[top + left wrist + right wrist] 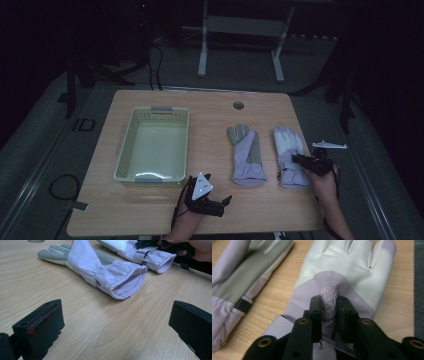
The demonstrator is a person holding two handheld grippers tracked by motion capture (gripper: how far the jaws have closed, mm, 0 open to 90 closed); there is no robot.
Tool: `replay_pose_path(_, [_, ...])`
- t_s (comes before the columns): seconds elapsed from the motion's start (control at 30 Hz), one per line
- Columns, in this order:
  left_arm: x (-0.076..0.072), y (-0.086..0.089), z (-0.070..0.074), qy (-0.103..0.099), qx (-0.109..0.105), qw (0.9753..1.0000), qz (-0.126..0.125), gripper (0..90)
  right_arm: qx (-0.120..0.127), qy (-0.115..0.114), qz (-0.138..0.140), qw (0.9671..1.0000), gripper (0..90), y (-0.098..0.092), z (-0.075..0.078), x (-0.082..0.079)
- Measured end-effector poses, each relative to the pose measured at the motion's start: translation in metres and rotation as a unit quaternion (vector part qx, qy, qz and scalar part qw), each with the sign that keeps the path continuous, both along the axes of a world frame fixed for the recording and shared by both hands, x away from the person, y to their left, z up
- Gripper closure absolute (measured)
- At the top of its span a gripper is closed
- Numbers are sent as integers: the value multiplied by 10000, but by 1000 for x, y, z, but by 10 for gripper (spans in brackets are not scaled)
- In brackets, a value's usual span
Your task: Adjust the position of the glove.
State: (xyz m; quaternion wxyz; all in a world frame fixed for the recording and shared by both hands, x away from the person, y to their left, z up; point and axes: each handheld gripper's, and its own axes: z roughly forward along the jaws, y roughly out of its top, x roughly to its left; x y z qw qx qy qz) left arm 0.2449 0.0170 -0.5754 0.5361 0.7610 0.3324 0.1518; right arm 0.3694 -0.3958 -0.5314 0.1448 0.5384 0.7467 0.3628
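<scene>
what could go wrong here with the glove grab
The right tool is shut on only a pinched fold of fabric on the back of the right-hand glove, so the fold might slip out on lifting. The glove is limp and may droop and drag against the other glove lying close beside it. The basket is across the table, a long carry.

I am reading one marking: a round printed badge (328, 302) in the middle of the right gripper view, standing on the pale purple back of the right-hand glove (342, 272). The fabric is bunching up there between the jaws of the right gripper (329, 312), so the badge is showing partly folded. Along its upper arc I am making out letters like "SPORT", with a snowflake sign under them; the lower lettering is too small to read.
</scene>
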Motion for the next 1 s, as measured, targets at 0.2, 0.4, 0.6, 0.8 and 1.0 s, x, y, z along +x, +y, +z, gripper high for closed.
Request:
replay_pose_path(0.2, [0,0,0,0,6,10000,3,1,117,-449,267,9986,609,-8,17,-9])
replay_pose_path(0.4, [0,0,0,5,15,10000,8,1,-157,-532,470,9974,535,-9,19,-12])
replay_pose_path(0.6, [0,0,0,4,13,10000,11,1,-191,-352,510,9979,475,-3,5,-5])
replay_pose_path(0.8, [0,0,0,-4,22,10000,2,1,-254,-115,504,9983,626,-1,-13,2])
replay_pose_path(1.0, [0,0,0,-5,17,10000,9,1,-254,96,434,9987,784,2,-2,3])
